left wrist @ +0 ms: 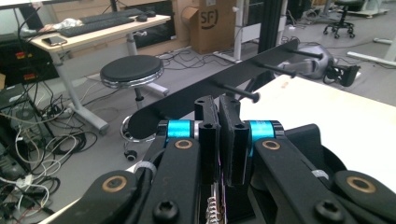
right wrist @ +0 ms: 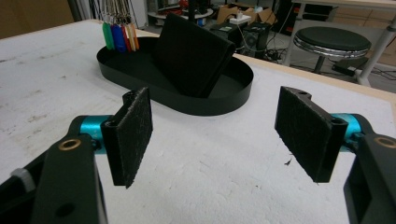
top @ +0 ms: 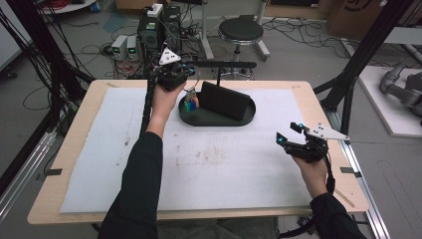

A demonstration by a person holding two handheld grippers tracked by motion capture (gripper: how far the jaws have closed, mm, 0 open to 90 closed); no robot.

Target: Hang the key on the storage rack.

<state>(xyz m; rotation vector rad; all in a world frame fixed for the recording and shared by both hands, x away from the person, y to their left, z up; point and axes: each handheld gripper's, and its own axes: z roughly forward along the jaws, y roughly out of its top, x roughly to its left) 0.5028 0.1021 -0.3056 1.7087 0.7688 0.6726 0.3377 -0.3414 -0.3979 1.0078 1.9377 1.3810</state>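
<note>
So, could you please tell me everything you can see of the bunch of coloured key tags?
The bunch of coloured key tags hangs from thin metal rings over the left end of the black oval tray. Green, blue, red, pale and orange plastic-looking tags show, hanging upright side by side. In the high view it dangles below the left gripper, whose jaws are shut; what exactly they pinch is hidden. Whether the tags touch the tray floor is unclear.

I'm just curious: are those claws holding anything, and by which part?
The left gripper pinches a bunch of coloured plastic key tags by its metal rings; the right gripper holds nothing.
</note>
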